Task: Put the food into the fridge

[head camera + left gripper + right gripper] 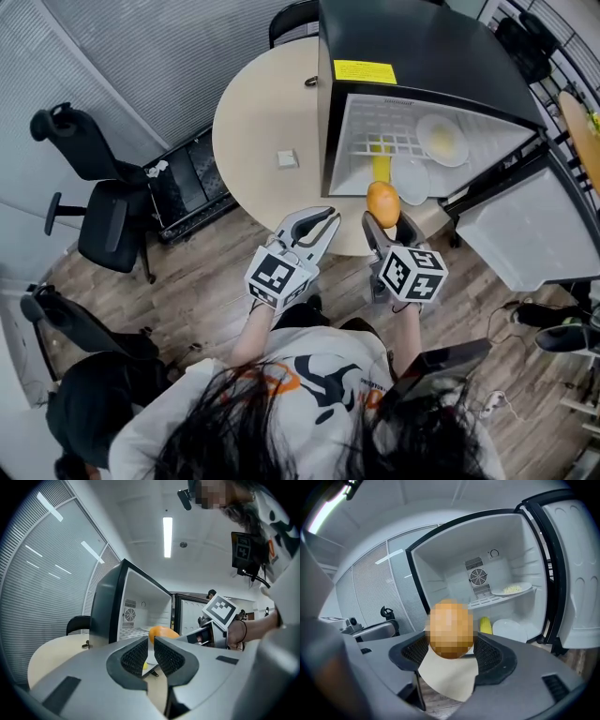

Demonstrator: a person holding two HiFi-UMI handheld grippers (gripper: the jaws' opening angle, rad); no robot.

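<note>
Just past the person's shirt (309, 370), the right gripper (384, 223) clenched a round orange food (382, 201) over the near edge of the tabletop (262, 112), before the open fridge (422, 56). Left of it, the left gripper (323, 223) held nothing, its jaws nearly together.

Before me, a round beige table (262, 112) carries a small white square thing (287, 158) near its middle. On my left a black office chair (103, 202) stands on the wood floor (197, 281), with a low black rack (192, 183) between chair and table. Grey blinds (169, 56) hang beyond, and a strip light (167, 537) glows overhead
</note>
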